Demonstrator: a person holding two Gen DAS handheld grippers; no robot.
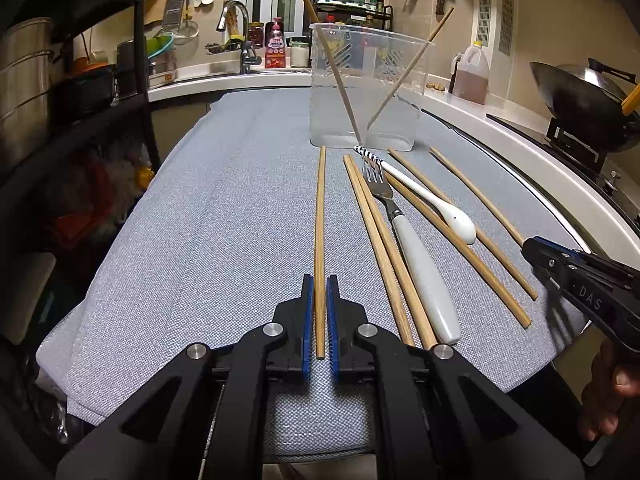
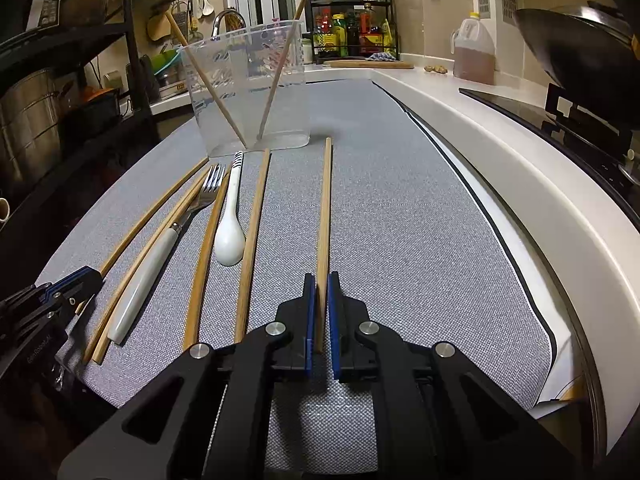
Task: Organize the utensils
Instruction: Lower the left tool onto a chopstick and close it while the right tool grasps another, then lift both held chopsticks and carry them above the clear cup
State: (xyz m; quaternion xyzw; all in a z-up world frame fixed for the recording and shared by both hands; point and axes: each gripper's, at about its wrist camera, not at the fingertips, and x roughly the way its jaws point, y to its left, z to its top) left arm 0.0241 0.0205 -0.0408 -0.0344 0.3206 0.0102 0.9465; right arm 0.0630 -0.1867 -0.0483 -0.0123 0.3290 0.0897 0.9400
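Note:
A clear plastic container (image 1: 368, 80) stands at the far end of the grey cloth (image 1: 224, 240), with two chopsticks leaning inside. My left gripper (image 1: 319, 280) is shut on the near end of a single wooden chopstick (image 1: 320, 220) that points toward the container. To its right lie several more chopsticks, a white-handled fork (image 1: 420, 272) and a white spoon (image 1: 452, 216). My right gripper (image 2: 320, 278) is shut on the rightmost chopstick (image 2: 325, 208), which also points at the container (image 2: 248, 92). The fork (image 2: 144, 280) and spoon (image 2: 230, 240) lie to its left.
A white counter edge (image 2: 500, 168) curves along the right. Beyond it sit a stove with a black wok (image 2: 580, 48) and an oil jug (image 2: 474, 50). A dark metal shelf with pots (image 1: 80, 92) stands at the left. The sink and tap (image 1: 236, 16) are behind the container.

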